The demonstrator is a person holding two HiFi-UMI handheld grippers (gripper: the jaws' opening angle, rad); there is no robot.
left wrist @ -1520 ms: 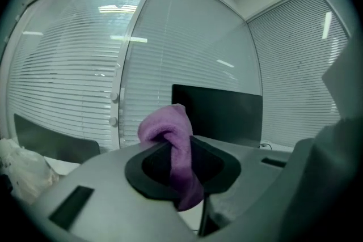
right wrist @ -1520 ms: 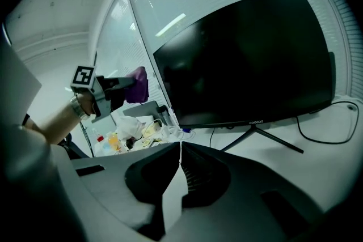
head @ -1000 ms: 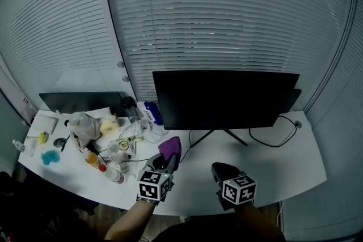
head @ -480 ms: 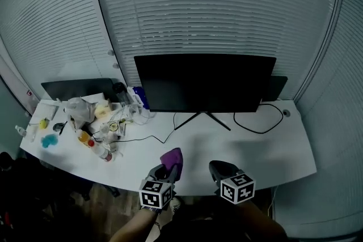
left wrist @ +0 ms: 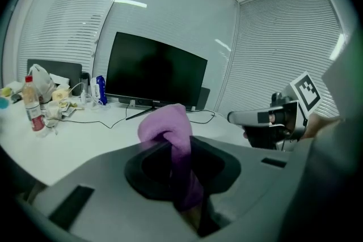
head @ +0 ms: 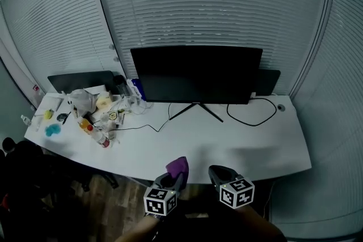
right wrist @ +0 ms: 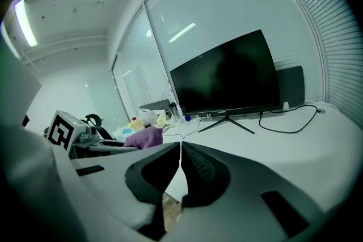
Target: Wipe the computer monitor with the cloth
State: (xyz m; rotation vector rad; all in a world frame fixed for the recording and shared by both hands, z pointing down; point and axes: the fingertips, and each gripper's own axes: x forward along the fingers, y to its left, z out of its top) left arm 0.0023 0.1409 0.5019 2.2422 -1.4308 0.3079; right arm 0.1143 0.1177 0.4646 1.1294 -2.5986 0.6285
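Gripping cloth (head: pixel 177 165) in left hand-held gripper (head: pixel 173 178) | right hand-held gripper (head: pixel 218 174) clenched, empty | monitor (head: pixel 195 73) well apart | next: likely reach cloth to screen

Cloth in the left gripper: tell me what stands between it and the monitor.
Nothing visible blocks it. Between the cloth and the monitor lies only open desk; the clutter sits off to the left.
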